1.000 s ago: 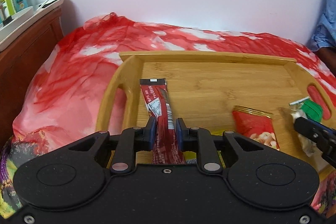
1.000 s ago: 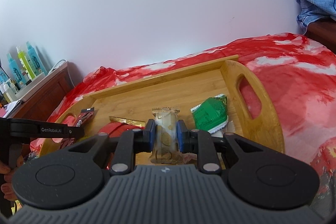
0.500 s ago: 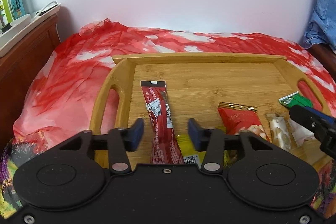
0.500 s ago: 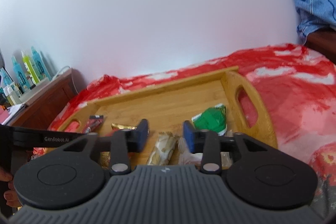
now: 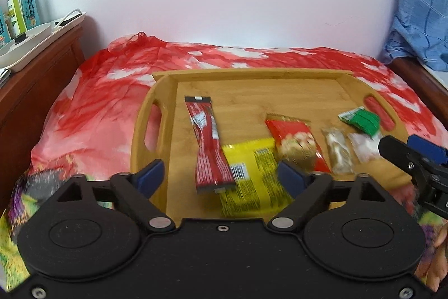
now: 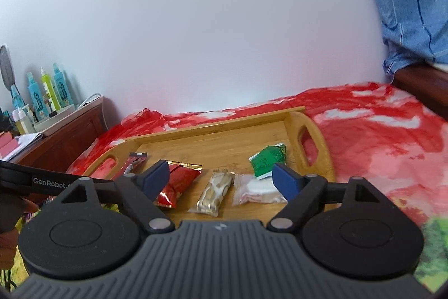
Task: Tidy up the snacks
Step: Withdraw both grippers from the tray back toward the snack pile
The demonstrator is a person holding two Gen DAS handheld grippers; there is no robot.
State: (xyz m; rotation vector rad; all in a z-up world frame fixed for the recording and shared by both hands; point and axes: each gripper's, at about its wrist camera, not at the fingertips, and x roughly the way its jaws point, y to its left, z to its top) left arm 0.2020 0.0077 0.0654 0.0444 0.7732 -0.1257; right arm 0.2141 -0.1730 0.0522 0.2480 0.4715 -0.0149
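A bamboo tray [image 5: 252, 80] [image 6: 212, 136] lies on a red cloth and holds several snacks. In the left wrist view: a long red stick pack [image 5: 208, 142], a yellow packet [image 5: 252, 181], a red nut bag [image 5: 294, 139], a beige bar [image 5: 337, 150], a clear white packet [image 5: 364, 146] and a green packet [image 5: 362, 121]. My left gripper [image 5: 221, 177] is open and empty above the stick pack's near end. My right gripper [image 6: 222, 177] is open and empty above the beige bar [image 6: 215, 194] and clear packet [image 6: 257, 189]. It also shows at the right edge of the left wrist view [image 5: 414, 156].
A wooden cabinet [image 5: 33, 58] with a white tray and bottles [image 5: 19, 4] stands at the left. A white wall runs behind the bed. A blue checked cloth [image 5: 420, 4] hangs at the right. The red cloth [image 6: 378, 136] surrounds the tray.
Both grippers opened, letting go of the red stick pack and the beige bar, which now lie in the tray. Both grippers have pulled back and risen.
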